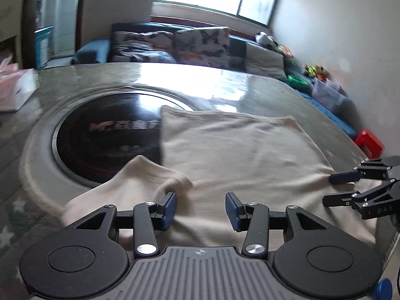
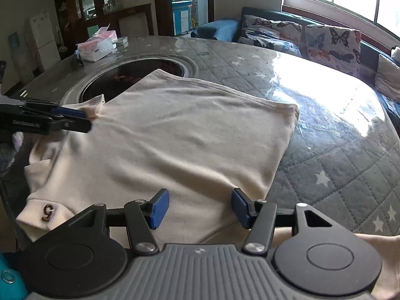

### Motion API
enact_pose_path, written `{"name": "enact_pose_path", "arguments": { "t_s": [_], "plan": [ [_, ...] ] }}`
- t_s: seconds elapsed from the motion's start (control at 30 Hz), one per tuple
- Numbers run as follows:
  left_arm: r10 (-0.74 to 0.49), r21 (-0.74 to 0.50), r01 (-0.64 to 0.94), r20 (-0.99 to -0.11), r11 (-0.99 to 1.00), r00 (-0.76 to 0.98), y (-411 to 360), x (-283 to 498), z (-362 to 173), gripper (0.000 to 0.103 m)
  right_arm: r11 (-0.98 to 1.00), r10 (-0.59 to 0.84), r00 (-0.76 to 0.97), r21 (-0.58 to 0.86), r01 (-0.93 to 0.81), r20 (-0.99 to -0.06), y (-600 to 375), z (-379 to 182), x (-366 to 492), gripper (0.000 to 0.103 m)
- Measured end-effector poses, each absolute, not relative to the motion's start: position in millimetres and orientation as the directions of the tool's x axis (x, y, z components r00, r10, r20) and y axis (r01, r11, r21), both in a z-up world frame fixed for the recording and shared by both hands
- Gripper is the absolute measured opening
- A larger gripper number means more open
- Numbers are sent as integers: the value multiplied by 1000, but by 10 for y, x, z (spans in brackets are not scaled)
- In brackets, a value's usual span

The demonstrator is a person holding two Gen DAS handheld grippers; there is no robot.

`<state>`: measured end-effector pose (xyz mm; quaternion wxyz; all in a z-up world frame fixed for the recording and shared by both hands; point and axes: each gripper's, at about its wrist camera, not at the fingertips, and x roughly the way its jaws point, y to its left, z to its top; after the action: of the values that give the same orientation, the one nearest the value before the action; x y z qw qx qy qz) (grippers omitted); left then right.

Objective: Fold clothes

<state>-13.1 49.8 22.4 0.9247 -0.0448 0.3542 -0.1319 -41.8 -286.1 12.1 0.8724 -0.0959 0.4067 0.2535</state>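
A cream garment (image 1: 232, 155) lies spread flat on the round table, partly over the dark hob; it also shows in the right wrist view (image 2: 180, 137), with a small brown mark near its left corner. My left gripper (image 1: 201, 211) is open, low over the garment's near edge beside a raised sleeve fold (image 1: 150, 175). From the right wrist view the left gripper (image 2: 85, 120) reaches in at the sleeve. My right gripper (image 2: 198, 208) is open over the garment's near right edge; in the left wrist view the right gripper (image 1: 330, 187) sits open at the cloth's right edge.
The round table (image 2: 325, 130) has a quilted grey cover with stars under clear plastic and a dark round hob (image 1: 107, 135) set in the middle. A tissue pack (image 2: 97, 46) lies at its far side. A sofa with butterfly cushions (image 2: 325, 40) stands behind. A red stool (image 1: 370, 142) is beside the table.
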Motion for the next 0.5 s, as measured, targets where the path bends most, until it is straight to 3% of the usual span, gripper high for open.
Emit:
{"name": "enact_pose_path", "arguments": {
  "t_s": [0.37,0.5],
  "plan": [
    [140,86,-111,-571,990,809,891,-387,158,51,843,365,533,27,-538,-763,-2815,106,-400,64],
    [217,70,-217,-577,974,788,1170,-440,137,54,841,365,534,24,-541,-763,-2809,100,-407,66]
  ]
}}
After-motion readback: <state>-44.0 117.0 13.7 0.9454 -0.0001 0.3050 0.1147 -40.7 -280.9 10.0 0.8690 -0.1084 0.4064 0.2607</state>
